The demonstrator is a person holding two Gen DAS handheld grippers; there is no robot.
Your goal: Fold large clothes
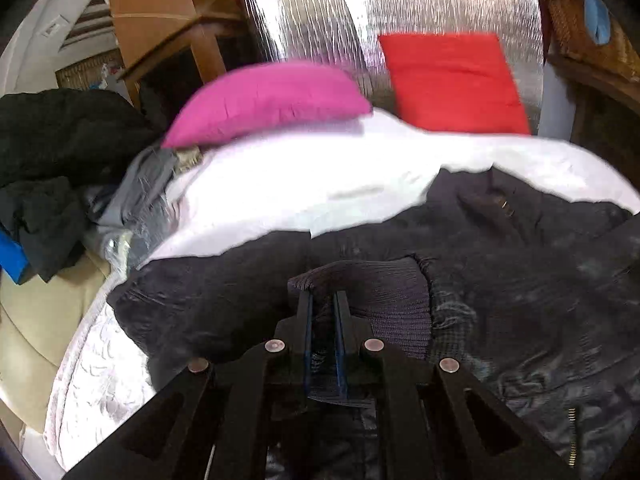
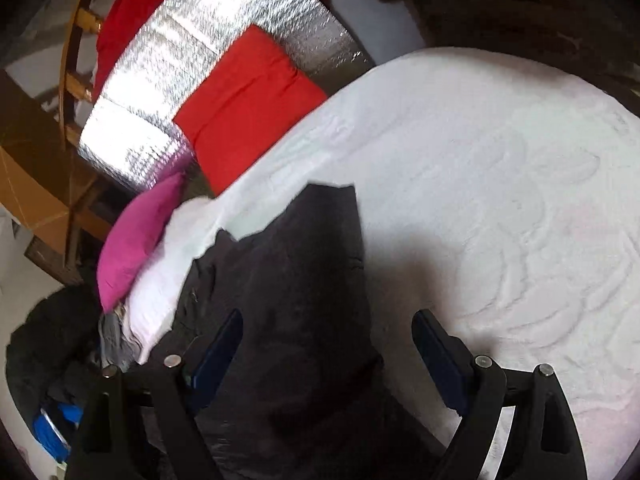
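Cuff [image 1: 360, 292] partly hidden inside left tool [image 1: 324, 304]

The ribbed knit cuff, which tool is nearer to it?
Left. The left tool is shut on the ribbed knit cuff; the right tool hangs open over the jacket's plain dark fabric.

A home bedroom: mattress [image 2: 500, 168], pink pillow [image 1: 264, 100].

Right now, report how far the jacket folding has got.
Done: the dark jacket lies spread on the white bed, no finished fold visible. In hand: the left gripper is shut on the jacket's ribbed cuff; the right gripper is open over dark fabric, gripping nothing. Left: nearly all of the folding, and the heap of dark clothes beside the bed.
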